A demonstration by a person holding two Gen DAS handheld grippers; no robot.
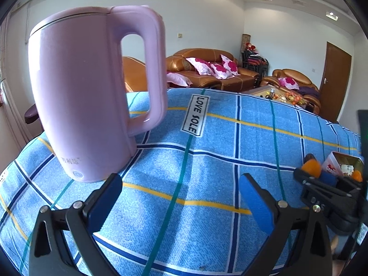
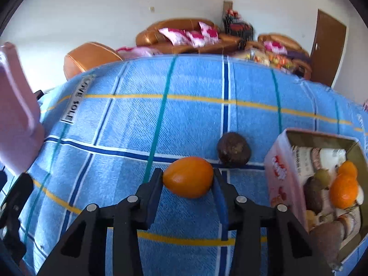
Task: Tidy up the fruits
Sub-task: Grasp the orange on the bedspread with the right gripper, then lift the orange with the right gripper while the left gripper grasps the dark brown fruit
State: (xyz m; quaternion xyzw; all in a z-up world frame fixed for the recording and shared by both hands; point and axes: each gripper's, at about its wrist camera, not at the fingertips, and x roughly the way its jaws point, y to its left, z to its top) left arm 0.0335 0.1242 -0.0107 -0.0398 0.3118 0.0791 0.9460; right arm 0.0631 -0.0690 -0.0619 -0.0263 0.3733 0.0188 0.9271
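Note:
An orange oval fruit [image 2: 188, 177] sits between the fingertips of my right gripper [image 2: 188, 175], just above the blue checked cloth [image 2: 161, 119]; both pads touch its ends, so the gripper is shut on it. A dark brown round fruit [image 2: 233, 149] lies on the cloth just beyond. To the right stands an open carton [image 2: 280, 168] holding several fruits, among them an orange one [image 2: 343, 191]. My left gripper [image 1: 180, 181] hangs open over bare cloth with nothing between its fingers. In the left wrist view the right gripper [image 1: 322, 179] and the carton [image 1: 331, 165] show at far right.
A tall pink kettle [image 1: 87, 92] stands on the cloth close ahead-left of my left gripper and shows at the left edge [image 2: 16, 115] of the right wrist view. Beyond the table's far edge are brown sofas [image 1: 207, 69] and a door [image 1: 335, 78].

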